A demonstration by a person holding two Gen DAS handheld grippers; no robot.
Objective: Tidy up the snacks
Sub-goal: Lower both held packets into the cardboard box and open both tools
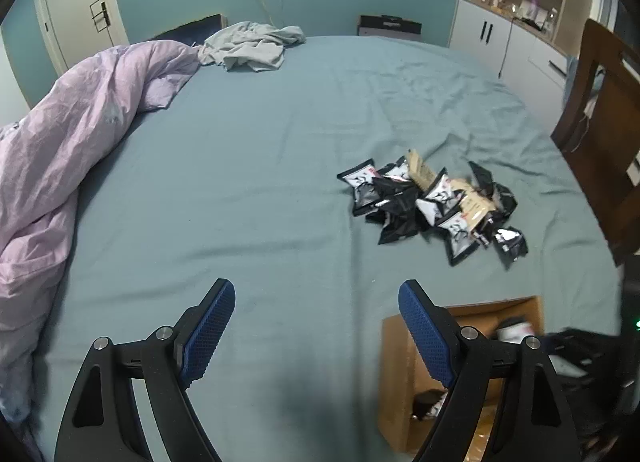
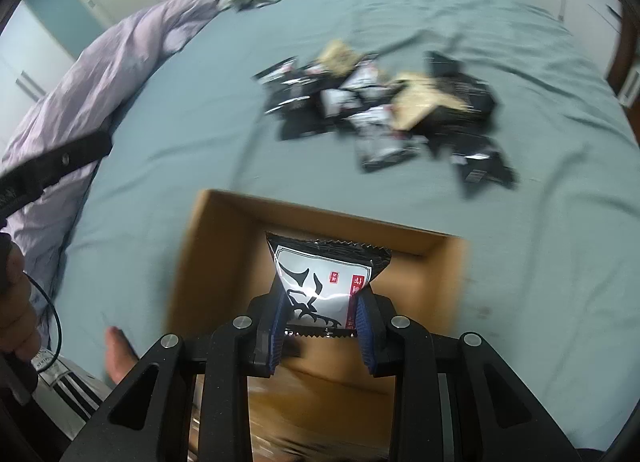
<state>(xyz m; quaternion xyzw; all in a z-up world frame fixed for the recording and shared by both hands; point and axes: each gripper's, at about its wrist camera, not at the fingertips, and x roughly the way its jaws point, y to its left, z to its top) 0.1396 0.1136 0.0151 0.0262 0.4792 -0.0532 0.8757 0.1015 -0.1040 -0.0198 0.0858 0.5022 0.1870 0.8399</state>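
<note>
— Cardboard: we list one open box (image 2: 224, 246) on the bed (image 1: 260, 181). Snacks?

— One heap of snack packets (image 1: 436, 205) on the sheet, well beyond the box; black-and-silver mostly, at least two tan. We cannot count them exactly.

— Left gripper (image 1: 316, 338)?

— Jaws spread wide, holding and touching nothing, above bare sheet.

— Right gripper (image 2: 322, 320)?

— Jaws pinching one silver packet (image 2: 320, 278) by its lower end, over the box's opening. At least two packets show inside the box.

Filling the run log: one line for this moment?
right gripper: shut on black-and-white foil snack packet | over brown cardboard box | left gripper: open, empty
</note>
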